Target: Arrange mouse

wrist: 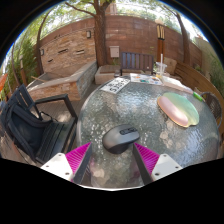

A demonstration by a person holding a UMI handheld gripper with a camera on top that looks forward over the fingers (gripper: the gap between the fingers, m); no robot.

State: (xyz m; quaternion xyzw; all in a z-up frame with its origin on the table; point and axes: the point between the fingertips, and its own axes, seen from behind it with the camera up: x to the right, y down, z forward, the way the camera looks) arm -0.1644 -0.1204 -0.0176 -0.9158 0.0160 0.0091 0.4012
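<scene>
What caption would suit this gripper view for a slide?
Open gripper poised over a grey mouse lying just ahead of its fingers on a glass patio table, pale mouse pad beyond.

Round glass table [100, 120], black chair [30, 125] beside it, brick wall [75, 45], tree trunk [100, 35] beyond

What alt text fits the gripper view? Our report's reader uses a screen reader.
A grey mouse lies on a glass patio table just ahead of the gripper, whose jaws are open. A pale oval pad lies beyond, a brick wall behind.
</scene>
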